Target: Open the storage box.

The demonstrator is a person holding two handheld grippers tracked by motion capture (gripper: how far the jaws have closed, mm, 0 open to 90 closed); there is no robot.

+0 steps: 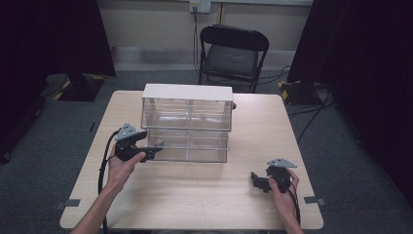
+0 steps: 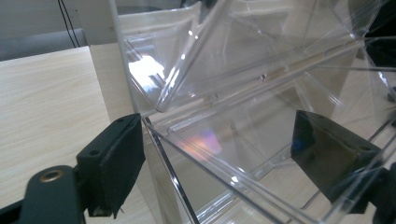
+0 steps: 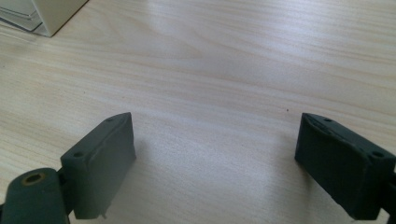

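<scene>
A clear plastic drawer cabinet [image 1: 187, 113] with a white top stands in the middle of the table. Its lower drawer [image 1: 195, 147] is pulled out toward me. My left gripper [image 1: 157, 146] is at that drawer's front left corner. In the left gripper view the jaws [image 2: 217, 154] straddle the drawer's clear wall [image 2: 196, 154]. The left pad [image 2: 116, 163] sits against the corner edge and the right pad [image 2: 327, 154] shows through the plastic, apart from it. My right gripper [image 1: 254, 180] rests low over bare table at the front right. Its jaws [image 3: 215, 158] are open with nothing between them.
The wooden table [image 1: 195, 195] has free surface in front of the cabinet and on both sides. A black folding chair [image 1: 233, 53] stands behind the table. Dark curtains hang at both sides and cables run across the floor at the right.
</scene>
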